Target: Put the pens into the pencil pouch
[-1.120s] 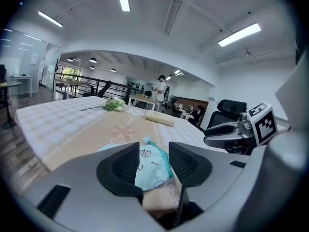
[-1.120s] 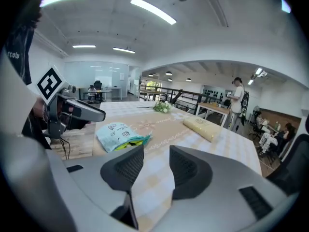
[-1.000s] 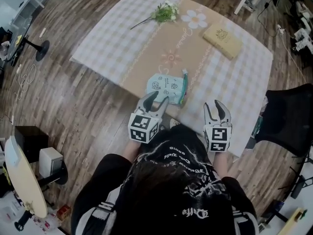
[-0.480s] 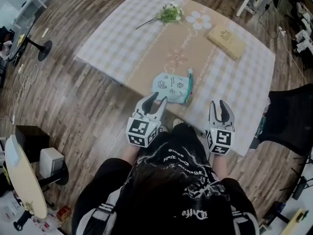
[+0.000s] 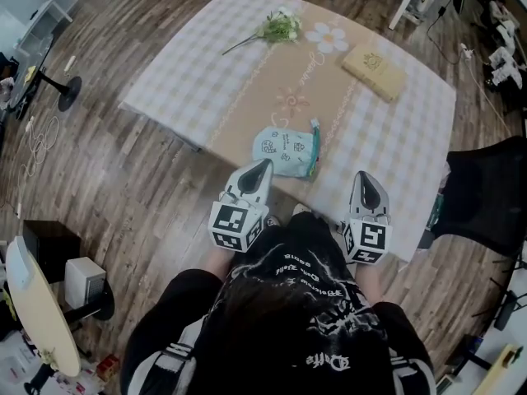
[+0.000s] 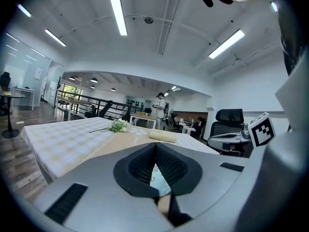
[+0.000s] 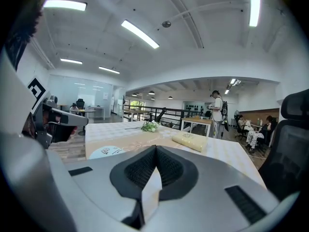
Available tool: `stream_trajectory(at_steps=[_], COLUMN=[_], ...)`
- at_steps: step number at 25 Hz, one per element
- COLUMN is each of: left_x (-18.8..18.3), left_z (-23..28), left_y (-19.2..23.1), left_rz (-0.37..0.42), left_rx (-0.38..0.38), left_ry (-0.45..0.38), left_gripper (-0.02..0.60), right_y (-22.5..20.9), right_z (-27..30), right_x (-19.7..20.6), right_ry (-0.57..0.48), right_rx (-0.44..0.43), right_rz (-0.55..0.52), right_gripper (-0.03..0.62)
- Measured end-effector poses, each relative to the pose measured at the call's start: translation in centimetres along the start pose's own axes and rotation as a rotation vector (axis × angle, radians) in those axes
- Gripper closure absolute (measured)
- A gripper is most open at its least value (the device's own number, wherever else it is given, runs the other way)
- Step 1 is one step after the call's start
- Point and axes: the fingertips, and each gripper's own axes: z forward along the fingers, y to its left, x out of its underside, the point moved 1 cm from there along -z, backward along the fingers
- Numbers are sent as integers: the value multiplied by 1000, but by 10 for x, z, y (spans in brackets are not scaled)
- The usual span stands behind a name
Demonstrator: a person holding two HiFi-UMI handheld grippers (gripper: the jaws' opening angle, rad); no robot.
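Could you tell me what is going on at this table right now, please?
A person holds a gripper in each hand at the near edge of the table. The left gripper and the right gripper have both just closed their fingers, with nothing between them. The pale blue pencil pouch lies on the table ahead of them, with a teal pen along its right edge, not yet inside. Neither gripper touches either one.

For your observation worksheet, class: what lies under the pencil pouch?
The pencil pouch rests on the tan centre strip of the tablecloth, with a teal pen along its right edge. Anything directly beneath the pouch, or inside it, is covered.
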Motion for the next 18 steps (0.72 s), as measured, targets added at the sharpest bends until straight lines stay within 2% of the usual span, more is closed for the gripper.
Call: stream_trajectory(at_steps=[4, 18], left_x=[1, 0], left_z=[2, 5], left_y=[-2, 1], left_rz=[-3, 5], left_rx=[7, -7], left_ry=[5, 10], left_gripper=[561, 561], right_y=[-5, 0], right_z=[1, 10], right_x=[-3, -6], right_ry=[-6, 11], right_rx=[19, -11], right_rz=[9, -41], right_gripper=[586, 586])
